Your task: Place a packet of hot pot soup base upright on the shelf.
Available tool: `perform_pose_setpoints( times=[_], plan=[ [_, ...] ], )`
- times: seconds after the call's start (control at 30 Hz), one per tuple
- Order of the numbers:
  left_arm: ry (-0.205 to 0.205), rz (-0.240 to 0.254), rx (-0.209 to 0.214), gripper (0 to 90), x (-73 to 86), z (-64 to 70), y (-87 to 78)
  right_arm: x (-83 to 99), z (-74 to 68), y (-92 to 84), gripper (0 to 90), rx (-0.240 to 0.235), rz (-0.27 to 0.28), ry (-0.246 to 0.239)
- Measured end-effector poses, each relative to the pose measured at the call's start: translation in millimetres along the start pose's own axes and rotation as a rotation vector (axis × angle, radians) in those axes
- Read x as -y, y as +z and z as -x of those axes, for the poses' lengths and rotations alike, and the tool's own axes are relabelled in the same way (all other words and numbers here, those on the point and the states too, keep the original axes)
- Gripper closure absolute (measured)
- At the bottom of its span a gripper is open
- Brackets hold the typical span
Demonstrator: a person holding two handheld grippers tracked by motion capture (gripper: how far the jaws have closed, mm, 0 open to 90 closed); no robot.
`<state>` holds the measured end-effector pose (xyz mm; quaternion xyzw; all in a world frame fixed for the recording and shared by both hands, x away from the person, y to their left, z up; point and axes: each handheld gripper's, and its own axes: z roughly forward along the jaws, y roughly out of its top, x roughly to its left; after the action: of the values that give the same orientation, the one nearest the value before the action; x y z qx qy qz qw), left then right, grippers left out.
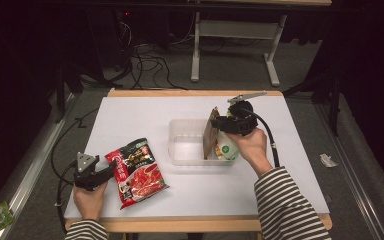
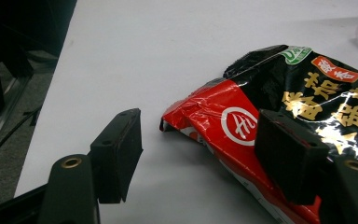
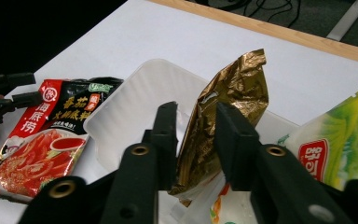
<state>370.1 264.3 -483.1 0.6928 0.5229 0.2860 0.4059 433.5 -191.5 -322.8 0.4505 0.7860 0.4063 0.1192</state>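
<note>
While upright in the clear bin [image 1: 180, 145] — gold pouch [image 3: 223, 121] between spread right tool [image 3: 196, 135], green-white packet [image 3: 340, 144] alongside.

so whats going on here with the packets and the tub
A person is packing food packets into a clear plastic tub. The right gripper has a gold packet standing between its jaws in the tub, beside a green and white packet. The left gripper, open, sits at a corner of the red and black packet on the table.

Green-and-white packet [image 3: 335, 140] cut off at right gripper view's edge; gold pouch's [image 3: 223, 121] foot behind jaws.
</note>
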Motion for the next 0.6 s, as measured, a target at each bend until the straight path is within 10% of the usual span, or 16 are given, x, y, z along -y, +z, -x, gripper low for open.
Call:
perform_pose_setpoints(
  times=[0.6],
  plan=[
    [0.000,0.000,0.000,32.4,0.0,0.2,0.2,14.0,-3.2,-28.1,51.4,0.019,0.085,-0.060]
  ],
)
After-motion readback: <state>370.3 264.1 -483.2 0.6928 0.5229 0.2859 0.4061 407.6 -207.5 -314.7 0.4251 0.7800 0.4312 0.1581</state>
